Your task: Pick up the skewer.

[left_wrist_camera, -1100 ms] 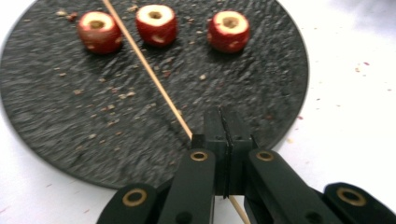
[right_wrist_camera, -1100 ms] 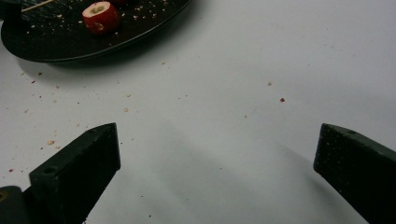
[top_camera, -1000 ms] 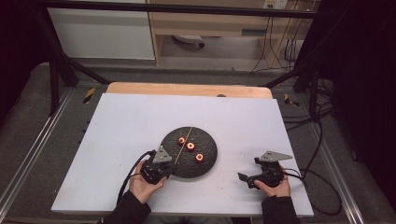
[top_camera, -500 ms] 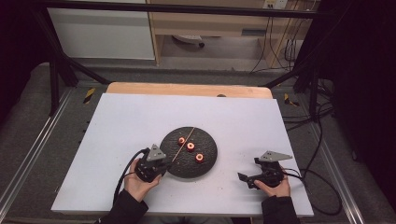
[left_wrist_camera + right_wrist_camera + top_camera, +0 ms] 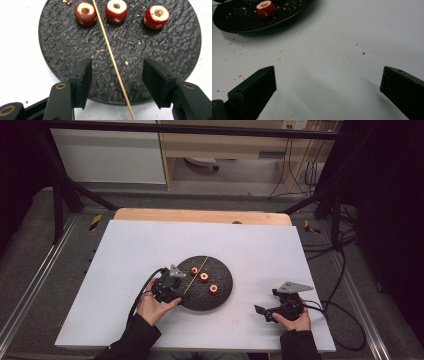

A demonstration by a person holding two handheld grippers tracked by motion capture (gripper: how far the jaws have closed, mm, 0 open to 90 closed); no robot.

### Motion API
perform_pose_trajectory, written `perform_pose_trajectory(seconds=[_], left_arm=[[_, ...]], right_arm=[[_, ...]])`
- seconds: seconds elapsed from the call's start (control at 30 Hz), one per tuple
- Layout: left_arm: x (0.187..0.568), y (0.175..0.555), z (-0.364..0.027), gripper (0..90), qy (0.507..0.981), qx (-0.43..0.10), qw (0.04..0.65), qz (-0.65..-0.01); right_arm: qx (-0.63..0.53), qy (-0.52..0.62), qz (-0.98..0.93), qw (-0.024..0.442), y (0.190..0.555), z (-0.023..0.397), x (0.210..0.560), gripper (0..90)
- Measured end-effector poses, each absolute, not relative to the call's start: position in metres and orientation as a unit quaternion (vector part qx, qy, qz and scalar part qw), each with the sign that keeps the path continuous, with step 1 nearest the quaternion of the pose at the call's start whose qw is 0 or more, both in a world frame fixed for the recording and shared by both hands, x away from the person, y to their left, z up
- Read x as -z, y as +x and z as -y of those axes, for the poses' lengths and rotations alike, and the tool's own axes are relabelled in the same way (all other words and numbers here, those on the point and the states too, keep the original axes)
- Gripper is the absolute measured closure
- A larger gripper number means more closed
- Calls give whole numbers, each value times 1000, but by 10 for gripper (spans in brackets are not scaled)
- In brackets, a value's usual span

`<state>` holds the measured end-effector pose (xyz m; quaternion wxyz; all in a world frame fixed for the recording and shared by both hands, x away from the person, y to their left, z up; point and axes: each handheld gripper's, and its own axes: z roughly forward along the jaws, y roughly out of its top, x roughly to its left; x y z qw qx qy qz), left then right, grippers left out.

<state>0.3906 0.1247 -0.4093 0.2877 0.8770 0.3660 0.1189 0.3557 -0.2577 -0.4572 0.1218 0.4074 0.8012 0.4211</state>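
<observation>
A black round plate (image 5: pixel 220 295) (image 5: pixel 162 45) sits mid-table with three cored red fruits (image 5: pixel 204 276) (image 5: pixel 116 10) in a row on it. A thin wooden skewer (image 5: pixel 197 272) (image 5: pixel 110 55) lies across the plate. My left gripper (image 5: pixel 170 285) (image 5: pixel 118 65) hovers at the plate's near-left rim. Its jaws have just been opening, and the skewer's near end runs between them, touched by neither pad. My right gripper (image 5: pixel 280 306) (image 5: pixel 328 68) rests open over bare table right of the plate, with one fruit (image 5: pixel 266 8) on the plate (image 5: pixel 242 22) beyond it.
The white tabletop (image 5: pixel 130 250) is dotted with crumbs around the plate. A wooden strip (image 5: pixel 200 215) runs along its far edge. Metal frame rails flank both sides, and cables (image 5: pixel 345 285) trail off the right edge.
My left gripper has shifted a little toward the plate and lifted, and its jaws have spread apart around the skewer. The right gripper and the fruits have stayed put.
</observation>
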Motion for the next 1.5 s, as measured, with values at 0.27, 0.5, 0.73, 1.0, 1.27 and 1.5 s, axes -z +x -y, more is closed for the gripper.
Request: perform_pose_trajectory(seconds=[0.27, 0.5, 0.73, 1.0, 1.27, 1.5], left_arm=[[412, 399, -113, 611, 886, -108, 256, -371], [415, 400, -110, 720, 887, -107, 242, -378], [417, 400, -107, 805, 884, -116, 231, -390], [418, 399, -107, 875, 874, -128, 232, -407], [416, 395, -114, 879, 872, -134, 249, -400], [409, 389, -129, 880, 868, -130, 285, -386]], right_arm=[[-423, 407, -800, 121, 356, 258, 457, 14], [-423, 408, -800, 119, 356, 258, 457, 14], [-423, 407, -801, 119, 356, 258, 457, 14], [-423, 408, -800, 118, 355, 258, 457, 14], [-422, 408, -801, 120, 356, 258, 457, 14], [-420, 409, -801, 119, 356, 257, 457, 14]])
